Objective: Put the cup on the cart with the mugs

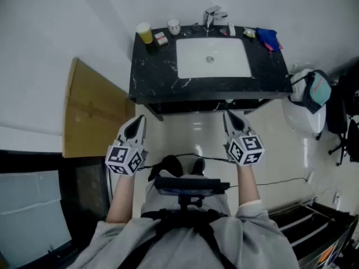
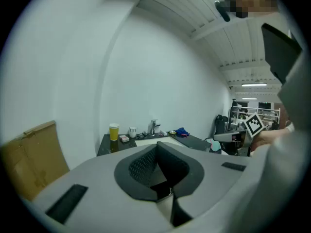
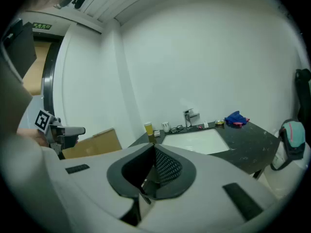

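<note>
The room has plain white walls and a glossy pale floor (image 1: pixel 190 125). At the left a cardboard sheet (image 1: pixel 90 114) leans against the wall. Against the far wall stands a black marble counter (image 1: pixel 154 74) with a white sink (image 1: pixel 213 58) set in its middle.

The yellow cup (image 1: pixel 145 32) stands upright on the counter's back left corner, well apart from both grippers. Just to its right lies a small red and white box (image 1: pixel 161 38), its print too small to read. Next along the back edge come a small white cup (image 1: pixel 174 26), a pair of glasses (image 3: pixel 178 128) and the chrome tap (image 1: pixel 212 17) behind the sink. A blue cloth (image 1: pixel 267 38) lies on the back right corner. A teal and black bag (image 1: pixel 314 91) sits just beside the counter's right edge, and a metal rack (image 1: pixel 314 217) stands nearer, at the right.

The person holds both grippers side by side above the floor, just short of the counter's near edge and pointing toward it. The left gripper (image 1: pixel 137 123) has its jaws pressed together with nothing between them. The right gripper (image 1: pixel 230 118) is closed and empty in the same way. Each carries a cube with black and white square markers.

In the right gripper view a green sign (image 3: pixel 43 27) hangs over a doorway; it seems to read EXIT.
</note>
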`<state>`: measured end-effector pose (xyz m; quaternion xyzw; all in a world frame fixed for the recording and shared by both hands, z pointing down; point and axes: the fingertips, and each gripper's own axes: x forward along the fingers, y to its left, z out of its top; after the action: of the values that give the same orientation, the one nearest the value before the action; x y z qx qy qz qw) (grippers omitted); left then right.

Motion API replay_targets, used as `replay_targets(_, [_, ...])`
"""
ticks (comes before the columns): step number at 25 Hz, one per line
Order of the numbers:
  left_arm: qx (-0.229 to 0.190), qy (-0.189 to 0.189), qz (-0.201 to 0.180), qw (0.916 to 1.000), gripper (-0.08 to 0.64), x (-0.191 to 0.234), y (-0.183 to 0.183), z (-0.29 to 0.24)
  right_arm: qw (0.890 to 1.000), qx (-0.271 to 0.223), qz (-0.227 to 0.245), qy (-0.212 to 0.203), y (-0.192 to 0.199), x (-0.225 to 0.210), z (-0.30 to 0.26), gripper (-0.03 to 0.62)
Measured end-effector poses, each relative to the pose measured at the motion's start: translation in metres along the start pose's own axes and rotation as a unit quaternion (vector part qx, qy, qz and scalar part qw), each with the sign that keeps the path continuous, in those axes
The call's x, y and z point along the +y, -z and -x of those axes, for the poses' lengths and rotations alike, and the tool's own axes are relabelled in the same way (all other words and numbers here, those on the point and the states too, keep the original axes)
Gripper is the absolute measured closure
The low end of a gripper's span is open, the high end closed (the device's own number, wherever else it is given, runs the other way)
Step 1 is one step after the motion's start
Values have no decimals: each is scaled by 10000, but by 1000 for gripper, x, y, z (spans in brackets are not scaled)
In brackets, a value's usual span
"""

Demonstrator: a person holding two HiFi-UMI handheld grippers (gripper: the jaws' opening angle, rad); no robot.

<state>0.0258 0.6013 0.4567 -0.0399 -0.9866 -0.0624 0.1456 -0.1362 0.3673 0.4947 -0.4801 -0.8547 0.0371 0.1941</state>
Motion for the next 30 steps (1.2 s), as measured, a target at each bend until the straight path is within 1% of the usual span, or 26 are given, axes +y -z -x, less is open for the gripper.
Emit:
replay_targets(3, [19, 36, -25, 10000, 560, -9, -1, -9, 9999, 69, 152, -24, -1, -4, -5, 588])
replay_targets(8, [40, 101, -48, 9999, 560, -5, -7, -30, 9999, 33, 134, -53, -9, -8, -24, 588])
replay_targets(13, [25, 191, -103, 9998, 560, 15, -21, -60, 9998, -19, 166, -73, -21, -10, -58, 588])
replay_targets(19, [7, 361, -127, 9993, 560, 52, -40, -102, 9996, -28, 267, 61, -43, -13, -112, 588])
replay_targets(23, [-21, 550, -105, 9984, 560, 71, -50, -130, 9993, -95, 346, 110, -58, -12, -144, 588])
replay_targets(27, [32, 821, -142, 9965, 560, 80, -57, -154, 9990, -135, 390, 177, -72, -14, -175, 588])
replay_targets(30, [87, 892, -124, 9959, 560, 89, -62, -172, 9988, -85, 466, 116, -82, -16, -206, 588])
